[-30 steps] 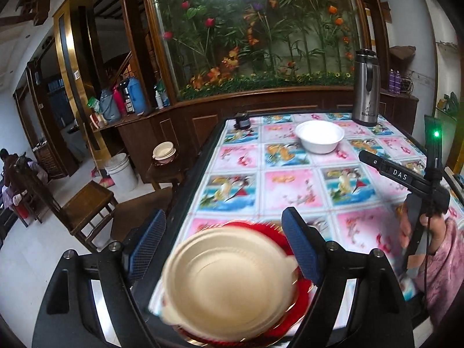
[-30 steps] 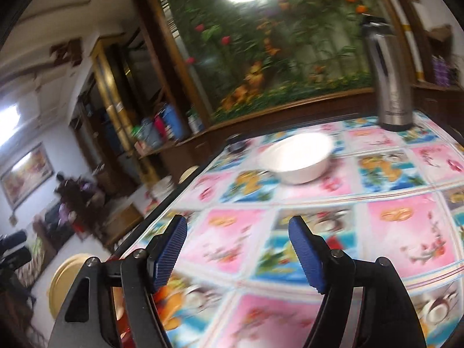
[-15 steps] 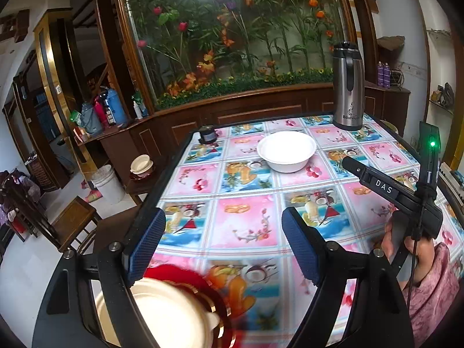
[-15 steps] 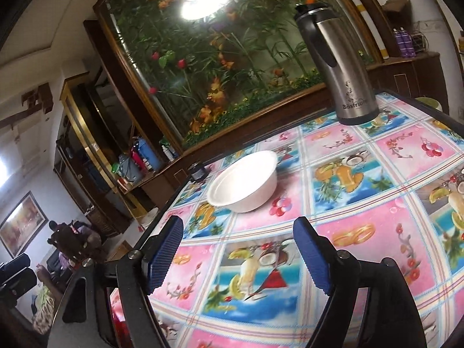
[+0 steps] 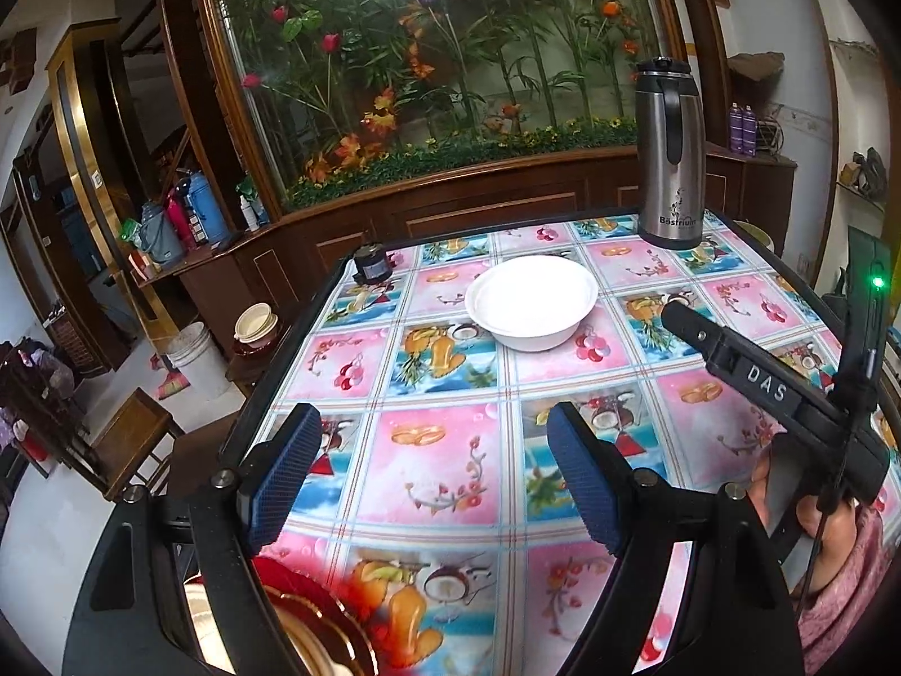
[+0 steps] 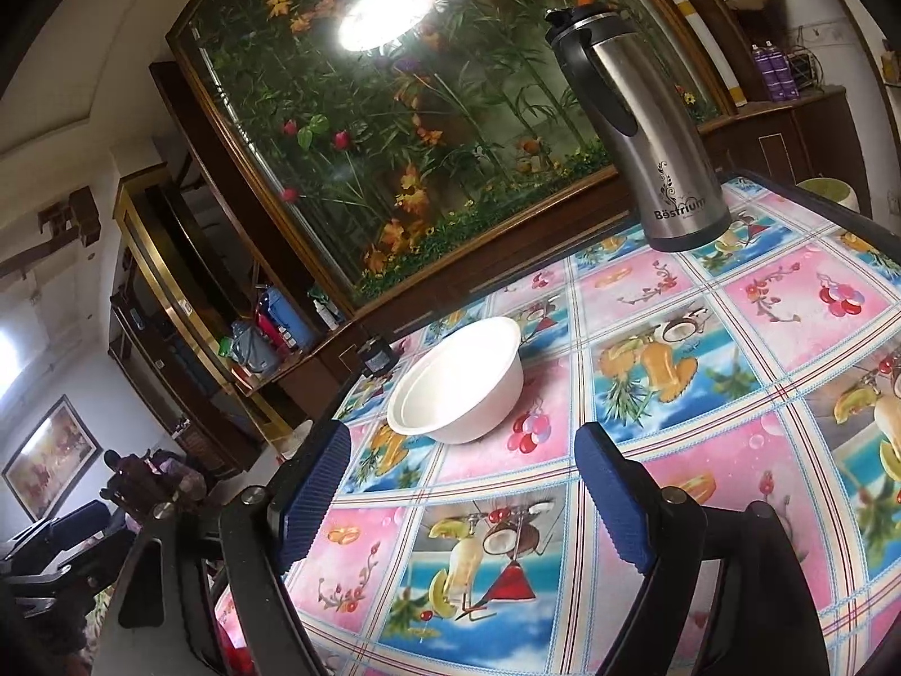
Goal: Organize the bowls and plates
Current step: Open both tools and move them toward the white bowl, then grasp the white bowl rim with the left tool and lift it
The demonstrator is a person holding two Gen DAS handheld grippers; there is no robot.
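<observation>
A white bowl (image 5: 530, 302) sits upright on the patterned tablecloth toward the far middle; it also shows in the right wrist view (image 6: 459, 382). A red plate with a gold rim (image 5: 304, 614) lies at the near left table edge, with a cream dish (image 5: 208, 625) on it, both mostly hidden behind my left gripper's body. My left gripper (image 5: 433, 479) is open and empty above the table, well short of the bowl. My right gripper (image 6: 462, 498) is open and empty, just in front of the bowl. Its body shows at the right in the left wrist view (image 5: 771, 394).
A steel thermos jug (image 5: 669, 155) stands at the far right of the table, also in the right wrist view (image 6: 647, 129). A small dark jar (image 5: 370, 266) sits at the far left corner. A wooden chair (image 5: 132, 445) and a white bucket (image 5: 191, 357) stand left of the table.
My left gripper has drawn back and up from the cream dish and red plate, which now lie at the bottom left. My right gripper has moved closer to the white bowl.
</observation>
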